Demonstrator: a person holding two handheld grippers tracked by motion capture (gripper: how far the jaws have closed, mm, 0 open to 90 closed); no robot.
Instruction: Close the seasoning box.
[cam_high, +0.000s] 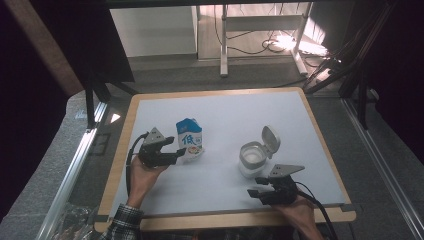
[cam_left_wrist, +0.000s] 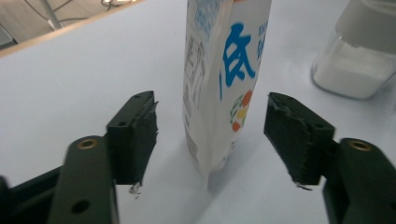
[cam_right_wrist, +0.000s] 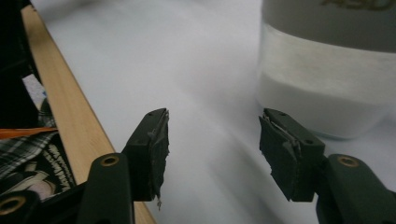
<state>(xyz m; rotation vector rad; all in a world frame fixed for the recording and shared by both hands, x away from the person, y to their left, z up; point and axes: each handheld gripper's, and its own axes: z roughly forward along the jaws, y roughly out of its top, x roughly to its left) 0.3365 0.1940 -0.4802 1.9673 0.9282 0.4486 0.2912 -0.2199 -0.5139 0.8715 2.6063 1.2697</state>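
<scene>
Upright, the glossy gabled paper carton (cam_left_wrist: 219, 79) stands untouched between the left tool's (cam_left_wrist: 210, 135) parted rubber pads.

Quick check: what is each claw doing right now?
Left claw: open, carton between its jaws but not gripped.
Right claw: open, empty, near the jar.

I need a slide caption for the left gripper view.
Open left tongs flank an upright milk carton without touching it.

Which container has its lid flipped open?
The clear jar of white powder; its hinged lid stands up. The blue-and-white carton has its top folded shut.
</scene>
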